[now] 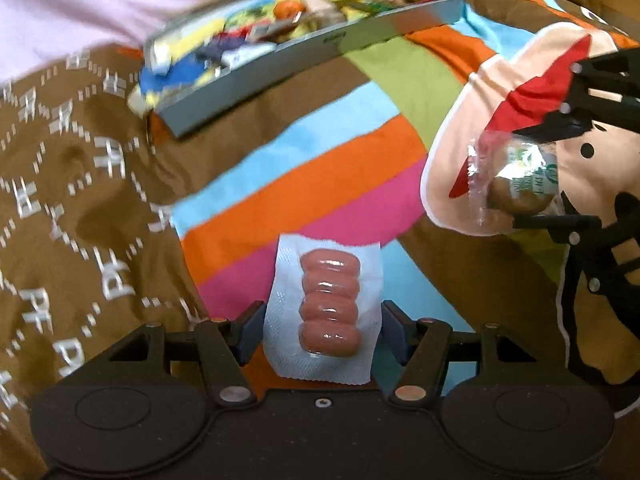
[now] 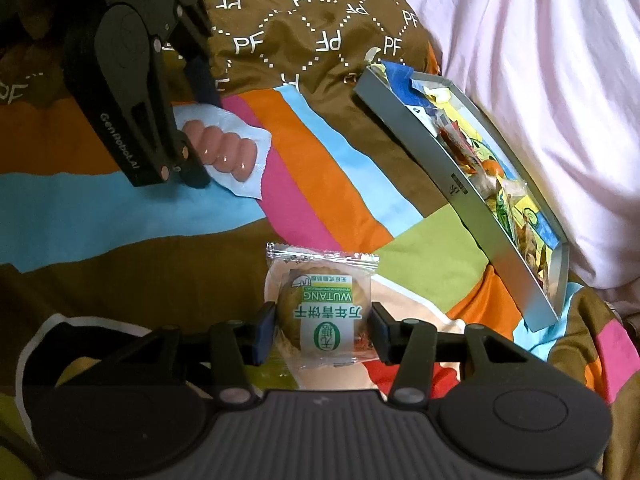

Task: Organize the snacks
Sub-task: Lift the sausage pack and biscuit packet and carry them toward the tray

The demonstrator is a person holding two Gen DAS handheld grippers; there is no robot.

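A: Much sorted?
B: Box (image 2: 460, 168) at the bed's far edge is full (roughly). Left tool (image 1: 320, 320) pinches the sausages (image 1: 330, 304), right tool (image 2: 322, 326) the biscuit (image 2: 320, 312), both unboxed.

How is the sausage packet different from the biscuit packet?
The sausage packet is white-backed with four pink links; the biscuit packet is clear with green lettering and one round biscuit. The left gripper holds the sausages, the right gripper the biscuit. Both are sealed snacks.
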